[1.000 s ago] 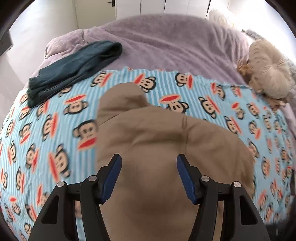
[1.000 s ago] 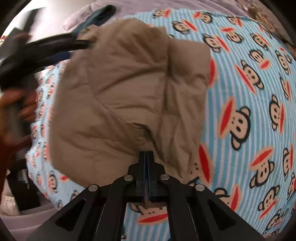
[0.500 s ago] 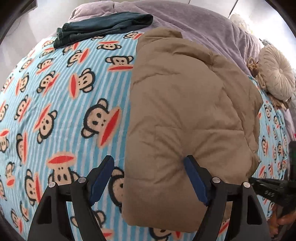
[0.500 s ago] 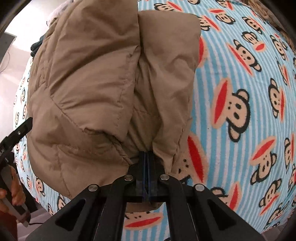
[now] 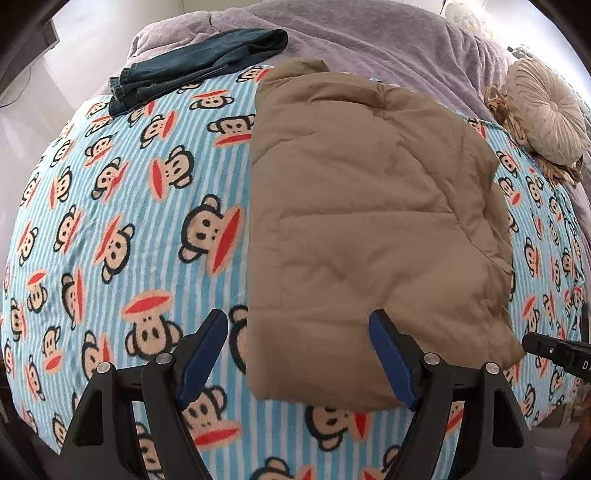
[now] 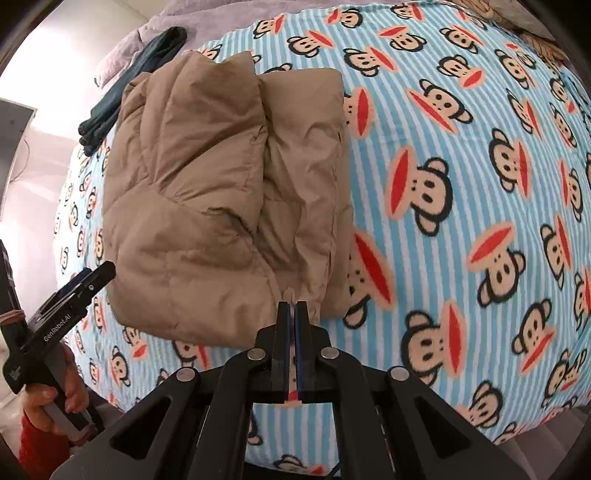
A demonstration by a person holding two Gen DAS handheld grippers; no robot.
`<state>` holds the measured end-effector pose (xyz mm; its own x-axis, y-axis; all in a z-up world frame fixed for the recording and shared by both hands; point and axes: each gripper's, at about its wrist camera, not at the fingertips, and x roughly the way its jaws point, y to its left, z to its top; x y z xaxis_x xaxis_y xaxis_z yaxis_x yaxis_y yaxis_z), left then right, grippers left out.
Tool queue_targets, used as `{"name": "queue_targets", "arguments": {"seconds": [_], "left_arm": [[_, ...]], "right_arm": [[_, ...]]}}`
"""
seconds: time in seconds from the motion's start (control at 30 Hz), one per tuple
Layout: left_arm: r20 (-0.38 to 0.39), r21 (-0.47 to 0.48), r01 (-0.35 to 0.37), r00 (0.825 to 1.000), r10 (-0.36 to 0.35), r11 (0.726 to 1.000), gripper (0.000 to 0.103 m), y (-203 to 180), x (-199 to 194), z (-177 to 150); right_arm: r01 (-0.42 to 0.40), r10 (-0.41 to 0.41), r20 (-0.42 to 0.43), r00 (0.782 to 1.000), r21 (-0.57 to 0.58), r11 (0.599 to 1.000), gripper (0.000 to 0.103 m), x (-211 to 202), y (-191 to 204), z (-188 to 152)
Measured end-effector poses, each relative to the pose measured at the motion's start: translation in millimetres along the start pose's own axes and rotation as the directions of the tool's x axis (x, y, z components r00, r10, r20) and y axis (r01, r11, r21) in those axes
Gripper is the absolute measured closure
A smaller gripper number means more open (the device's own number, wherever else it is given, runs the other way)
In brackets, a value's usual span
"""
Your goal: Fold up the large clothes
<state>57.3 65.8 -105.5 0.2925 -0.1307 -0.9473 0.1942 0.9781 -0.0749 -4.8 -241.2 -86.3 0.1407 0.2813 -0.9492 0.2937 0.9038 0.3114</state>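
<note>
A tan puffer jacket lies folded in a thick rectangle on the monkey-print blanket. My left gripper hangs open above the jacket's near left corner, and its blue pads touch nothing. The right wrist view shows the same jacket with one fold lapped over another. My right gripper is shut at the jacket's near edge, with a small pucker of tan fabric caught at its tips. The left gripper also shows there at the left, held by a hand.
Folded dark blue jeans lie at the far left of the bed on a lilac cover. A round beige cushion sits at the far right. The bed's near edge runs just below both grippers.
The left gripper widened and slid back off the jacket toward its near left corner. The jacket went from bunched to lying folded flat. The right gripper stayed shut at the near edge.
</note>
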Motion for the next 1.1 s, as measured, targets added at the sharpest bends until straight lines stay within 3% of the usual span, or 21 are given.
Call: {"name": "queue_targets", "arguments": {"seconds": [0.4, 0.43, 0.47, 0.53, 0.6, 0.83, 0.9, 1.07, 1.1], "left_arm": [[0.02, 0.005, 0.0, 1.0, 0.0, 1.0, 0.023, 3, -35, -18], [0.025, 0.004, 0.001, 1.0, -0.001, 1.0, 0.019, 5, -37, -20], [0.029, 0.0, 0.004, 1.0, -0.005, 1.0, 0.0, 7, -39, -21], [0.047, -0.018, 0.016, 0.999, -0.015, 1.0, 0.0, 11, -45, -25], [0.041, -0.023, 0.031, 0.999, -0.03, 0.999, 0.0, 15, -48, -26], [0.038, -0.018, 0.001, 0.999, 0.0, 1.0, 0.0, 24, -54, -24], [0.042, -0.009, -0.001, 0.999, 0.002, 1.0, 0.0, 27, -56, -21], [0.087, 0.026, -0.045, 0.995, 0.043, 0.999, 0.0, 28, -67, -13], [0.103, 0.033, -0.059, 0.993, 0.055, 0.998, 0.0, 27, -70, -11]], "right_arm": [[-0.009, 0.009, 0.035, 0.999, -0.005, 1.0, 0.1, -17, 27, -30], [-0.01, 0.011, 0.038, 0.999, -0.006, 1.0, 0.099, -18, 29, -31], [-0.011, 0.011, 0.041, 0.999, -0.007, 1.0, 0.097, -20, 32, -34], [-0.012, 0.012, 0.047, 0.999, -0.006, 1.0, 0.084, -21, 35, -37], [-0.008, 0.009, 0.063, 0.998, -0.006, 1.0, 0.047, -24, 40, -40], [0.012, -0.013, 0.116, 0.993, 0.002, 1.0, 0.041, -30, 55, -41], [0.034, -0.035, 0.157, 0.987, 0.009, 0.999, 0.026, -34, 60, -40], [0.12, -0.123, 0.293, 0.948, 0.03, 0.992, 0.014, -55, 75, -38], [0.127, -0.131, 0.308, 0.942, 0.032, 0.991, 0.004, -58, 76, -37]]}}
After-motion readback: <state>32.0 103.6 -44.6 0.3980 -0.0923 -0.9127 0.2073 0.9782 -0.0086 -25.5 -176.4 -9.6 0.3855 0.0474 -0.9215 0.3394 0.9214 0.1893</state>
